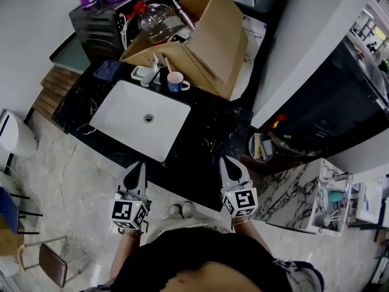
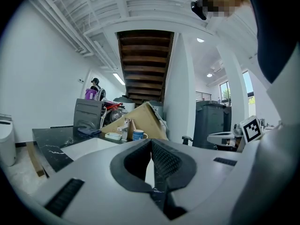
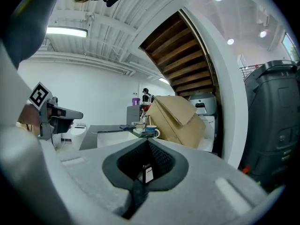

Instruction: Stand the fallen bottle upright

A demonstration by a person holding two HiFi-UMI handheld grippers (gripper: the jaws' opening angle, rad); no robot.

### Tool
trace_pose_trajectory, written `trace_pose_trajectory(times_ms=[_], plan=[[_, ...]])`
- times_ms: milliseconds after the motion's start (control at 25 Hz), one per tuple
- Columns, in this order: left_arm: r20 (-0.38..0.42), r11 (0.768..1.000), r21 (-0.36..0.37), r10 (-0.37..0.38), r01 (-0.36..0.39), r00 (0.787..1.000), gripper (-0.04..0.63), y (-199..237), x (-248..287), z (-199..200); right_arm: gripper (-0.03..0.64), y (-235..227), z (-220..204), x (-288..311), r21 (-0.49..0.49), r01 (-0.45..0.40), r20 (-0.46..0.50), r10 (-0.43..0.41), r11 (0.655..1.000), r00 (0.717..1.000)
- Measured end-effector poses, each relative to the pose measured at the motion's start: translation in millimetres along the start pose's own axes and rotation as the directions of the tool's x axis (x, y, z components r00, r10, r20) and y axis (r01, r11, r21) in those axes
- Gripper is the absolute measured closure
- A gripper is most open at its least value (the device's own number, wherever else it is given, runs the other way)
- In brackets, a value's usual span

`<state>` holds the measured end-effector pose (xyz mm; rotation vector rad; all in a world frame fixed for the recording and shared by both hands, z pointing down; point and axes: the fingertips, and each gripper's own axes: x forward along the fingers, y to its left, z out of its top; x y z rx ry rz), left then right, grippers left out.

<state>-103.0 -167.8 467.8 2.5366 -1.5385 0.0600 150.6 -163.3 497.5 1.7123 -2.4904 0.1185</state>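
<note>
A large clear bottle (image 1: 159,18) with a red cap lies on its side at the back of the black counter (image 1: 206,132), against an open cardboard box (image 1: 209,38). In the left gripper view the bottle (image 2: 115,113) shows far off beside the box. Both grippers hang level in front of the counter's near edge, well short of the bottle. My left gripper (image 1: 140,165) (image 2: 151,142) is shut with nothing between its pads. My right gripper (image 1: 224,161) (image 3: 147,142) is also shut and empty.
A white sink (image 1: 143,119) is set into the counter ahead of the left gripper. Behind it stand a blue mug (image 1: 175,81), a small white dish (image 1: 143,73) and a dark grey appliance (image 1: 97,23). A white pillar (image 1: 316,35) rises on the right.
</note>
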Motion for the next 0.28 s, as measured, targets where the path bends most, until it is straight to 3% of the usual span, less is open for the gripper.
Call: trace_pose_trajectory(times_ms=[280], plan=[[-0.01, 1.0, -0.002, 0.01, -0.01, 1.0, 0.595, 6.1, -8.0, -2.7, 0.612, -0.4, -2.7, -1.7, 0.011, 0.013, -0.006, -0.013, 1.0, 1.0]])
